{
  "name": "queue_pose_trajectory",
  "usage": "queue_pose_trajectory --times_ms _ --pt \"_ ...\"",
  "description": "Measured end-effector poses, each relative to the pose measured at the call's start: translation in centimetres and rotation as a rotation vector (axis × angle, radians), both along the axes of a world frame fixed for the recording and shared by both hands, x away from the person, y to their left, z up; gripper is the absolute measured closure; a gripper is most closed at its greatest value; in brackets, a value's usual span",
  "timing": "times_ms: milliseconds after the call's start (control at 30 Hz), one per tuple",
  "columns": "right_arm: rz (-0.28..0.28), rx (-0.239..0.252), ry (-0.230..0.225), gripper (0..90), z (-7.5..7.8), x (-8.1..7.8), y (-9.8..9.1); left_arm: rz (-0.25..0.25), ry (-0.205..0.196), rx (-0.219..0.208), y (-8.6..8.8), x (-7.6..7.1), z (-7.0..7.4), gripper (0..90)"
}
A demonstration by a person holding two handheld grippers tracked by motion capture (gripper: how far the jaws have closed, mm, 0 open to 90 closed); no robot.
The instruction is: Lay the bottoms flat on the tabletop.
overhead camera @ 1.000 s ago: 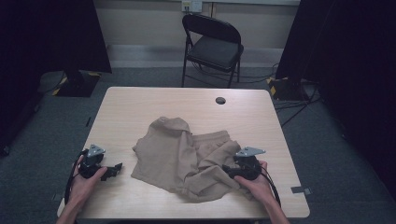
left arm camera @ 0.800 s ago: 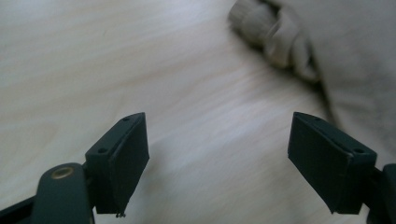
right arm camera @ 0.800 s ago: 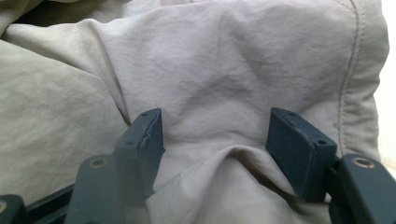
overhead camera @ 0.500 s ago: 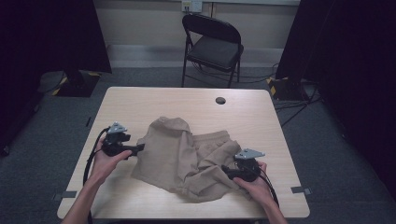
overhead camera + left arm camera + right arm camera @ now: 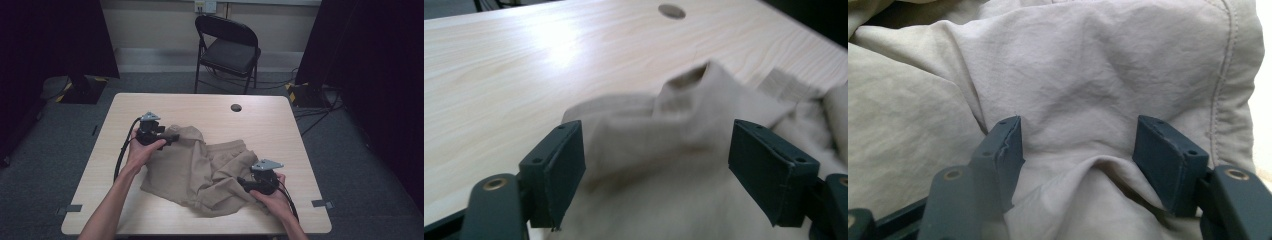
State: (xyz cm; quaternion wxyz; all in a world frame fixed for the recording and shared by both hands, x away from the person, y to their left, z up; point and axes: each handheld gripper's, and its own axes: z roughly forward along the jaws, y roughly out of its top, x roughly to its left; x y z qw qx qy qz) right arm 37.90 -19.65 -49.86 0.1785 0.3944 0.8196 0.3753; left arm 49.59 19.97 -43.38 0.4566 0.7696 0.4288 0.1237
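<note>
Beige shorts (image 5: pixel 200 172) lie crumpled on the wooden table (image 5: pixel 280 130), spread from mid-table toward my near right corner, waistband area bunched near the middle. My left gripper (image 5: pixel 170 137) is at the far left edge of the cloth, in my left hand (image 5: pixel 142 150), pointing right across the fabric. In the left gripper view the jaws stand wide apart with a raised fold of the shorts (image 5: pixel 684 125) between them; pads are not pressing on it, so open, cloth blurred there. The table's round cable hole (image 5: pixel 671 11) shows beyond the fold, and in the high view the same hole (image 5: pixel 236 107) sits at the far middle of the tabletop. My right gripper (image 5: pixel 245 182) is at the near right side of the shorts, in my right hand (image 5: pixel 270 197), pointing left into the cloth. In the right gripper view the jaws are spread with a ridge of fabric (image 5: pixel 1098 165) humped up between them; the pads sit to either side of the ridge without pinching it, so I read it as open, resting on the cloth. A stitched hem (image 5: pixel 1225 60) runs down the right of that view. Grey plate on top of each gripper, black cables trailing back along my forearms. A black folding chair (image 5: pixel 227 50) stands beyond the table's far edge, on grey carpet.
</note>
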Motion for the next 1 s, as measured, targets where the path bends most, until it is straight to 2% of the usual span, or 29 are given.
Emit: queue_pose_trajectory --times_ms 67,100,133,267,333,433,467,533,633,667,733,800,833,1000 --pt "0.000 0.000 0.000 36.0 0.0 0.0 0.0 -0.008 0.022 -0.017 -0.6 0.6 -0.1 22.0" --pt "0.000 0.000 0.000 36.0 0.0 0.0 0.0 0.004 0.012 -0.014 -1.2 0.9 -0.3 22.3" --pt "0.000 0.000 0.000 36.0 0.0 0.0 0.0 -0.004 0.015 -0.007 -1.5 1.0 -0.5 22.7" --pt "0.000 0.000 0.000 36.0 0.0 0.0 0.0 -0.053 0.050 0.018 -3.1 1.3 -2.0 20.2" --pt "0.000 0.000 0.000 36.0 0.0 0.0 0.0 -0.089 0.075 0.002 -3.7 1.3 -2.9 19.1" --pt "-0.001 0.000 0.000 36.0 0.0 0.0 0.0 -0.080 0.069 0.060 -4.6 1.1 -3.9 18.7" --pt "-0.001 -0.001 0.000 36.0 0.0 0.0 0.0 -0.083 0.079 0.081 -4.8 1.0 -4.3 21.3" --pt "-0.001 0.000 0.000 36.0 0.0 0.0 0.0 -0.081 0.092 0.091 -4.8 1.0 -4.7 31.4" --pt "-0.001 0.000 0.000 36.0 0.0 0.0 0.0 -0.107 0.106 0.019 -4.4 1.1 -4.8 54.8" --pt "-0.001 0.000 0.000 36.0 0.0 0.0 0.0 -0.111 0.110 0.007 -4.3 1.0 -4.8 59.7" --pt "-0.001 0.000 0.000 36.0 0.0 0.0 0.0 -0.120 0.092 -0.001 -4.0 0.6 -4.6 66.4" --pt "-0.001 0.000 0.000 35.9 0.0 0.0 0.0 -0.129 0.085 -0.035 -3.5 0.2 -4.2 72.5" --pt "-0.001 0.000 0.000 36.0 0.0 0.0 0.0 -0.126 0.079 -0.036 -3.3 0.0 -3.9 74.9" --pt "-0.001 0.000 0.000 36.0 0.0 0.0 0.0 -0.156 0.044 -0.082 -1.0 -2.4 -2.2 80.6"
